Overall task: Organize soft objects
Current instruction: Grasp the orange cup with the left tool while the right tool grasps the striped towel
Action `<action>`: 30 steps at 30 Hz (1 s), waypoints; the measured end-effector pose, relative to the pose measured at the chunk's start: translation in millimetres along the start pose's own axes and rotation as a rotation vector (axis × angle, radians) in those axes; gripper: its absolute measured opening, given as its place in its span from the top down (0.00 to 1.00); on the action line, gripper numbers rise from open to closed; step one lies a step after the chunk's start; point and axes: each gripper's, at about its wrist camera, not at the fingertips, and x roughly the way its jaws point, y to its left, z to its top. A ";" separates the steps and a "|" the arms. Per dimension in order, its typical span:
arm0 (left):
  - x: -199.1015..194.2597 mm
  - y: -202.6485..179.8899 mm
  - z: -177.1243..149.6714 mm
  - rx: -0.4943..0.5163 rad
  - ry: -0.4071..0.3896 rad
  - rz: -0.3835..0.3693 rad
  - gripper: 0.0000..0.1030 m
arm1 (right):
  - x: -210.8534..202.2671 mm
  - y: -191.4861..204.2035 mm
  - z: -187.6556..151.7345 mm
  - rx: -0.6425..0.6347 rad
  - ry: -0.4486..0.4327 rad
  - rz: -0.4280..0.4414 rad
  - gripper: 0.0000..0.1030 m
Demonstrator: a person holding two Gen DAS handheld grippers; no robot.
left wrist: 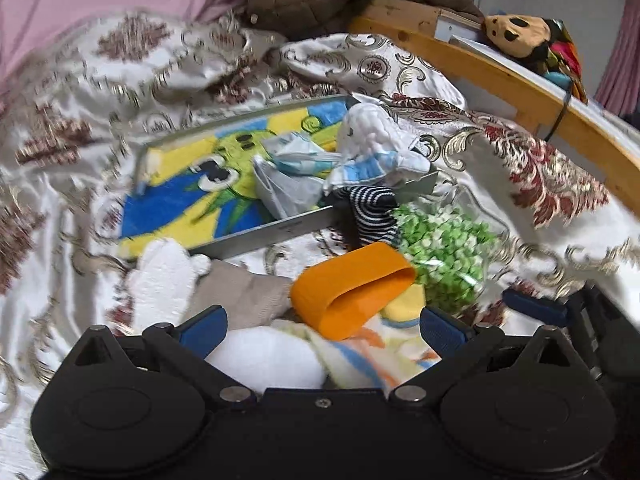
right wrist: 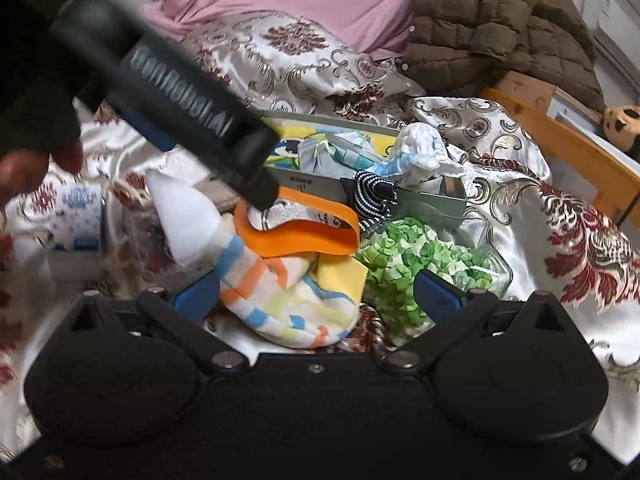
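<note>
The striped sock (right wrist: pixel 276 300) is lying in front of the right tool (right wrist: pixel 316 296), between its spread fingers but not yet pinched; the left tool (left wrist: pixel 324 330) is hovering above the same heap with its fingers equally spread, holding nothing. The sock is judged to be light, limp and compressible, so it is going to sag from any single hold; the thick bunched middle is offering the surest pinch, as the knit is not slippery and is not fragile. It is showing a white toe and pale bands of blue, orange and yellow. An orange band (right wrist: pixel 304 232) is resting across its upper part and is likely to drag along unless it is cleared first. The heap is sitting near the middle of the bed (left wrist: pixel 80 128), on a patterned satin cover that is probably slick, so items may slide when they are nudged. Toward the wooden bed edge (left wrist: pixel 500 76), a tray (left wrist: pixel 256 236) with a cartoon liner is holding a white knit item (left wrist: pixel 372 140) and a grey cloth (left wrist: pixel 288 188), and a navy striped sock (left wrist: pixel 372 208) is draping over its rim. A clear jar (right wrist: pixel 424 268) of green paper pieces is lying just beside the striped sock; it is judged to be rigid and breakable, so the fingers are better kept off it. A white plush piece (left wrist: pixel 164 280) is lying at the near side of the tray.
</note>
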 end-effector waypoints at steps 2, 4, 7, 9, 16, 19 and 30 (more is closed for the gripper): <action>6.7 3.0 5.1 -0.056 0.022 -0.015 0.01 | 5.1 -4.3 -0.1 0.004 0.017 0.018 0.04; 14.7 6.7 10.2 -0.119 0.050 -0.037 0.02 | 10.4 -10.0 -0.9 0.020 0.033 0.045 0.11; 25.0 12.6 15.6 -0.205 0.087 -0.057 0.04 | 15.1 -11.8 -3.0 0.027 0.052 0.068 0.20; 31.3 17.3 18.1 -0.265 0.106 -0.066 0.06 | 18.1 -11.8 -4.8 0.023 0.062 0.084 0.23; 48.9 31.3 21.0 -0.441 0.171 -0.099 0.12 | 27.0 0.4 -8.2 -0.042 0.073 0.110 0.32; 52.1 33.8 24.0 -0.470 0.175 -0.104 0.21 | 32.1 8.1 -8.8 -0.064 0.083 0.108 0.43; 65.2 37.7 25.3 -0.508 0.202 -0.063 0.50 | 46.3 10.7 -8.7 -0.037 0.128 0.145 0.76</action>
